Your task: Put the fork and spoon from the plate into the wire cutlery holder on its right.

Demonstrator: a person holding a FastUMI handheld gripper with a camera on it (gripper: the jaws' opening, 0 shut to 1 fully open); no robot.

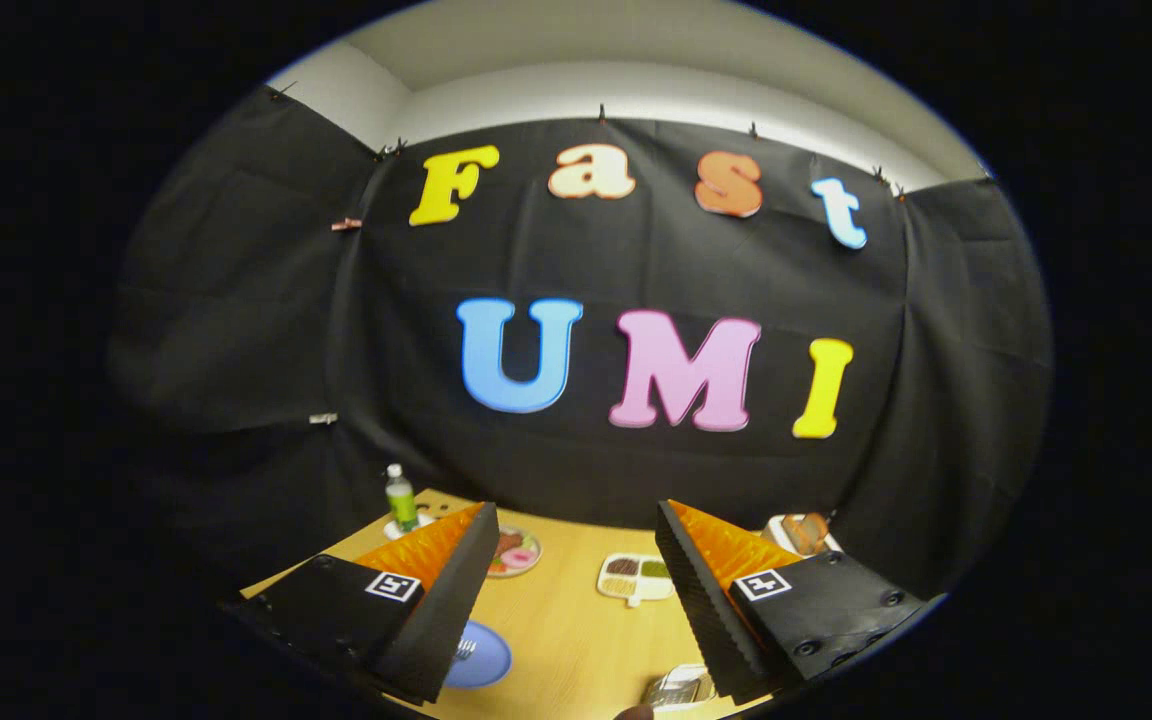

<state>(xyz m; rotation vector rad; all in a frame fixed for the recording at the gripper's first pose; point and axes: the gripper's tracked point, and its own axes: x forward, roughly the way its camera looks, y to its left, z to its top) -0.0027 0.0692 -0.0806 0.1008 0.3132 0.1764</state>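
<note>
The jaws stand spread wide with nothing between them, held well above the wooden table (576, 610). Beside the left jaw, partly hidden by it, lies the blue plate (484, 655), and fork tines (465, 648) show on it right at the jaw's edge; the spoon cannot be made out. Near the right jaw's base sits the wire cutlery holder (678, 688). Beyond the jaws, a white divided tray (636, 577) rests between them, a small dish of food (516, 552) lies past the left jaw, and a green bottle (400, 498) stands farther left.
</note>
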